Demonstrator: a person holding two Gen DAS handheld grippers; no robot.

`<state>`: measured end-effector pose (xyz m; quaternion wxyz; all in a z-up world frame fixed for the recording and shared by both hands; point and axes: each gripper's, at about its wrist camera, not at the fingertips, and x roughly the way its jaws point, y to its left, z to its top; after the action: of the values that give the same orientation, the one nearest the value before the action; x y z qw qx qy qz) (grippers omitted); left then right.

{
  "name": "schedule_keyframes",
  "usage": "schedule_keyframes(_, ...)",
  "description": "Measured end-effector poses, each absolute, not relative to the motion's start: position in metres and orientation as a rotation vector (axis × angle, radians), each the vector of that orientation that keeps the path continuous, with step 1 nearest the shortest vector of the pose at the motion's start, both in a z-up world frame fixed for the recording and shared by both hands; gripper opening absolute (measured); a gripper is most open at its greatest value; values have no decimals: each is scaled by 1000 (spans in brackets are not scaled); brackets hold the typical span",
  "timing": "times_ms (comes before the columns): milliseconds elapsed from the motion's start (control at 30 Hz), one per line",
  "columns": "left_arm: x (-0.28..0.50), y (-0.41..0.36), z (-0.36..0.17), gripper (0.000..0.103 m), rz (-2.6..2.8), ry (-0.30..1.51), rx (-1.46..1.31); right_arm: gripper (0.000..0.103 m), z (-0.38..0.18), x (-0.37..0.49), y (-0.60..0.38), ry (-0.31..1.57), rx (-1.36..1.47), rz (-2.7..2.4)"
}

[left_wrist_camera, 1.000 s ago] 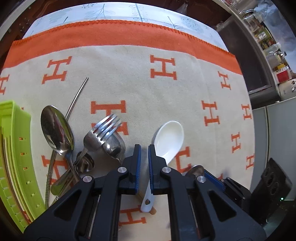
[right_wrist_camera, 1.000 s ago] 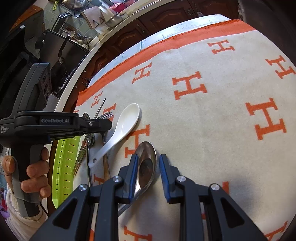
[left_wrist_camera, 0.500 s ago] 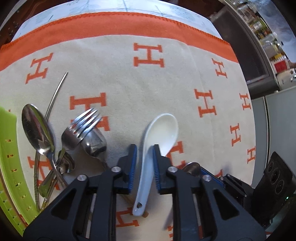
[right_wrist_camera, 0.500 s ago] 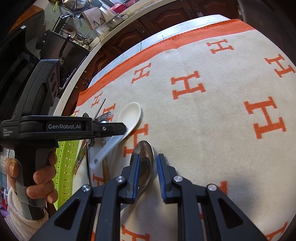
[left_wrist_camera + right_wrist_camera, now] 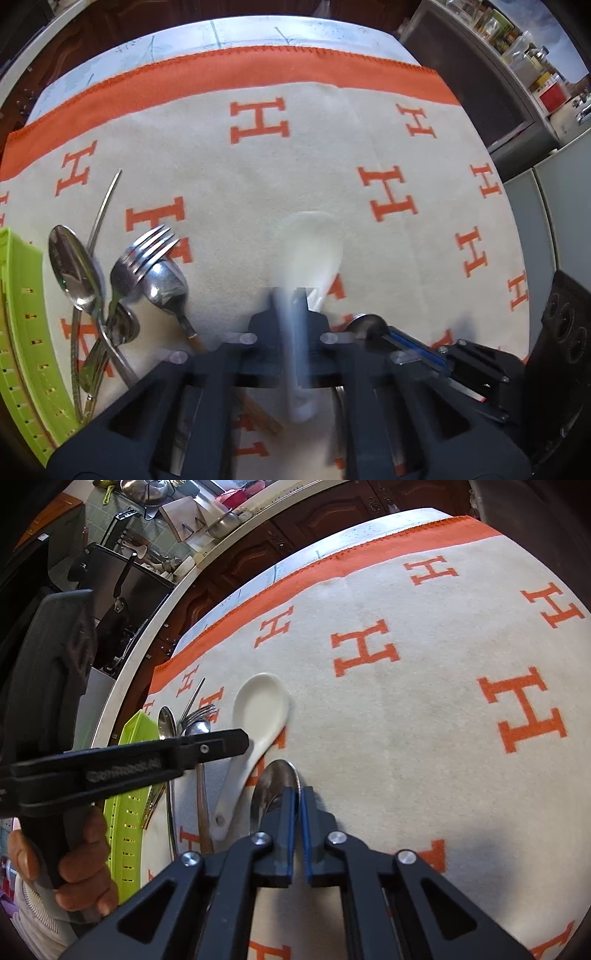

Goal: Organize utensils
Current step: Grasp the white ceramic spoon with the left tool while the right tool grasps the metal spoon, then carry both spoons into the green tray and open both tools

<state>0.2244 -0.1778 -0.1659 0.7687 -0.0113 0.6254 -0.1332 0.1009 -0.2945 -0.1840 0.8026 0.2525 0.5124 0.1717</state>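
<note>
Moved: left gripper (image 5: 291, 295) now straddling white spoon (image 5: 260, 709) handle; grip unclear, blurred.
Right gripper (image 5: 298, 794): closed on metal spoon (image 5: 275, 781).

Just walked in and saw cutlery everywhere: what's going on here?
A person is sorting utensils with two handheld grippers. The left gripper is at the white ceramic spoon, whose handle runs between its fingers. The right gripper is nearly closed over a metal spoon. More cutlery lies beside a green tray.
</note>
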Motion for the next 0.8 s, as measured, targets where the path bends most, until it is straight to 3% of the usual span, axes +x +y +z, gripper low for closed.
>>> schedule_keyframes(367,201,-166,-160,1,-303,1311,-82,1,-179,95,-294,1102,568,360)
schedule_keyframes(800,136,-84,-73,1,-251,1147,-159,1,-115,88,-256,1007,494,437)
